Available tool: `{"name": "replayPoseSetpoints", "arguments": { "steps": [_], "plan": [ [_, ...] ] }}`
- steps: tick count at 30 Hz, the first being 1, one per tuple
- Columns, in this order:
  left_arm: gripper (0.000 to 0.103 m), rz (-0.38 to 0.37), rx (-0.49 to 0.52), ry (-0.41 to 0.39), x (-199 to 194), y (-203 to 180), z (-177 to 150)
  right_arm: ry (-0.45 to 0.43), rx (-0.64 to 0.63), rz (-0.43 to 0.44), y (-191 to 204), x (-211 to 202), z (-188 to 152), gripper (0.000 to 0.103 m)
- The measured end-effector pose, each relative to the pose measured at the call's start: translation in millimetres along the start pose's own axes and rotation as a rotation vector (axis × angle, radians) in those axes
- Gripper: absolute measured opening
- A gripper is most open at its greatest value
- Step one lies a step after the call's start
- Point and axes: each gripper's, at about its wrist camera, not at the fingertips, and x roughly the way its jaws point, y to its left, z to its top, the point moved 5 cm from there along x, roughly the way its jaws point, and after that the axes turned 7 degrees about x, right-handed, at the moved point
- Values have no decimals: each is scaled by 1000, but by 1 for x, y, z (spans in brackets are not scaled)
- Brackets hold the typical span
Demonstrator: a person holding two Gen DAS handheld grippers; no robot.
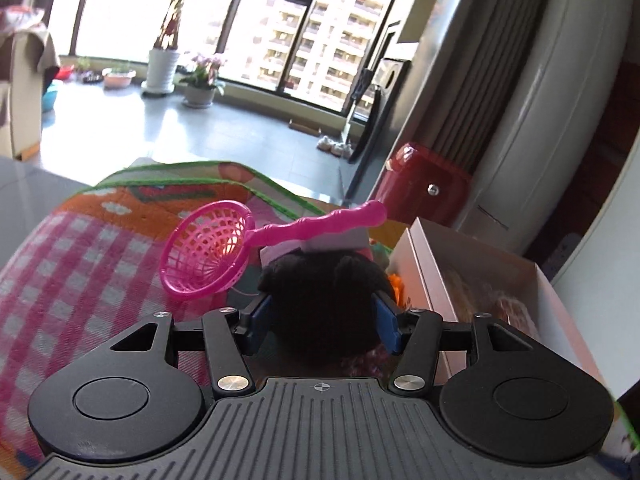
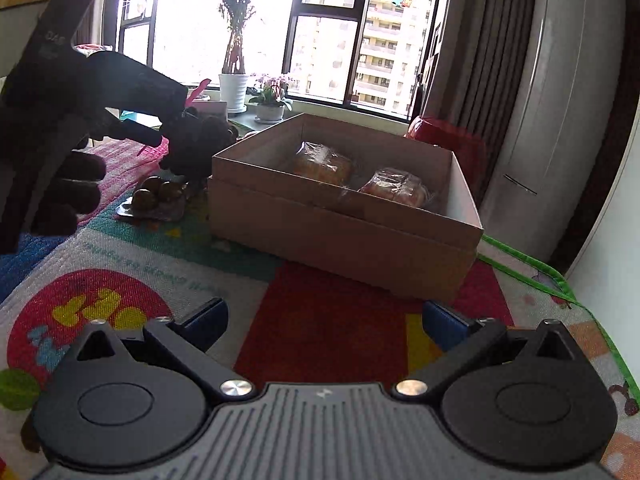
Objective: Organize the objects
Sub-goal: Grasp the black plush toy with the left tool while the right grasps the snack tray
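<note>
Both wrist cameras look forward and slightly down over a colourful mat (image 2: 320,320) toward the windows. The left sits close behind a dark plush toy (image 1: 324,300); both share the cardboard box (image 2: 344,216) (the right sees it whole).

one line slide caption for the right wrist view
Open right gripper hovers over colourful mat before brown cardboard box.

Dark plush toy (image 1: 324,304) featureless, box (image 1: 480,280) contents blurred

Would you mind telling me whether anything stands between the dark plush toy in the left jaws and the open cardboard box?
Nothing visible blocks it. The left gripper holds the plush toy just beside the box, whose top is open; only its near wall must be cleared.
</note>
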Motion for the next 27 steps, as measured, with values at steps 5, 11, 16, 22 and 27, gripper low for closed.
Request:
{"name": "replayPoseSetpoints", "arguments": {
  "steps": [5,11,16,22,27],
  "plan": [
    [95,-69,-167,87,40,12,3,6,13,10,-2,0,-1,103],
    [81,-141,-206,54,44,12,-4,26,13,19,-1,2,-2,103],
    [76,-213,-164,48,-2,7,-18,51,26,16,-3,7,-3,103],
    [76,-197,-72,-25,-92,19,-47,69,18,13,0,12,-1,103],
    [76,-39,-37,-78,-140,55,-57,60,1,140,29,5,10,103]
  ]
}}
